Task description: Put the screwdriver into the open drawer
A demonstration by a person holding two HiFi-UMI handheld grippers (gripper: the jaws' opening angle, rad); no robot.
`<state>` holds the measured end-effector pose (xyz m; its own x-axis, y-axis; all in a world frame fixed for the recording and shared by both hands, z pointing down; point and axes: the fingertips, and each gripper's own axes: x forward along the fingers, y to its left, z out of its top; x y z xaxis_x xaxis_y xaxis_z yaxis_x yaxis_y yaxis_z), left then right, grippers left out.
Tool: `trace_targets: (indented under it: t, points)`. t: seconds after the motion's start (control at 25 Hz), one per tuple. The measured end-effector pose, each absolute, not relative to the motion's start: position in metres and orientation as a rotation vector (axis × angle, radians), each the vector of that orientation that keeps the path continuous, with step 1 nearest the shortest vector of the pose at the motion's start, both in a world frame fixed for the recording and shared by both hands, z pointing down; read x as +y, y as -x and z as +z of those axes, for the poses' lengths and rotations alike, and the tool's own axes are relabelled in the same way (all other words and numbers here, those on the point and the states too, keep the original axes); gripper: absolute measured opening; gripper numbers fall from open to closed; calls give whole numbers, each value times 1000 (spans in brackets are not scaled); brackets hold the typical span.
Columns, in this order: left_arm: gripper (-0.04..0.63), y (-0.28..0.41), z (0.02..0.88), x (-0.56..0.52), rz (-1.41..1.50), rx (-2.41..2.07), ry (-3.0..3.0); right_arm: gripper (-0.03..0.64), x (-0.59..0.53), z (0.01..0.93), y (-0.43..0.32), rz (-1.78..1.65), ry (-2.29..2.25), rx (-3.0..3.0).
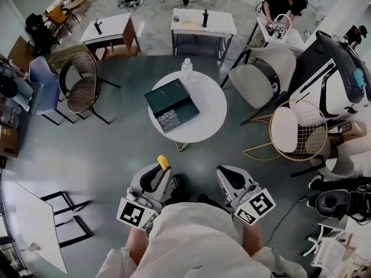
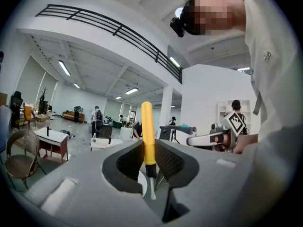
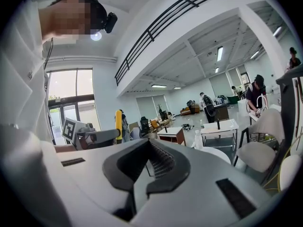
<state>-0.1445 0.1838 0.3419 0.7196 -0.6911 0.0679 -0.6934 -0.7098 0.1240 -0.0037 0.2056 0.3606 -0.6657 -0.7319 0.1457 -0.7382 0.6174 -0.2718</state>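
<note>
A yellow-handled screwdriver (image 2: 147, 131) stands upright between the jaws of my left gripper (image 2: 149, 152), which is shut on it. In the head view its yellow end (image 1: 163, 162) sticks out past the left gripper (image 1: 160, 171), held close to the body and well short of the table. My right gripper (image 1: 228, 177) is alongside; its jaws (image 3: 138, 181) are shut with nothing in them. The dark green drawer box (image 1: 168, 96) lies on the round white table (image 1: 211, 106), its drawer (image 1: 168, 120) pulled open toward me with something glittery inside.
A clear water bottle (image 1: 186, 69) stands at the table's far edge. Chairs ring the table: a brown wicker one (image 1: 81, 86) on the left, a grey one (image 1: 261, 77) and a gold wire one (image 1: 295, 126) on the right. Desks stand beyond, and a person (image 1: 281, 4) sits at the far right.
</note>
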Motion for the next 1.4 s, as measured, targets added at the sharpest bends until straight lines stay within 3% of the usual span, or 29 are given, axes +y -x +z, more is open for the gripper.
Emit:
trace_targets:
  t: [0.6, 0.84, 1.4]
  points:
    - [81, 177, 368, 122, 78, -1003, -2777, 8, 164, 376, 57, 583, -1378, -2721]
    - [80, 158, 368, 99, -99, -951, -2667, 8, 145, 379, 45, 624, -1348, -2747]
    - [80, 114, 344, 23, -120, -1278, -2576, 8, 33, 364, -22, 524, -1169, -2883]
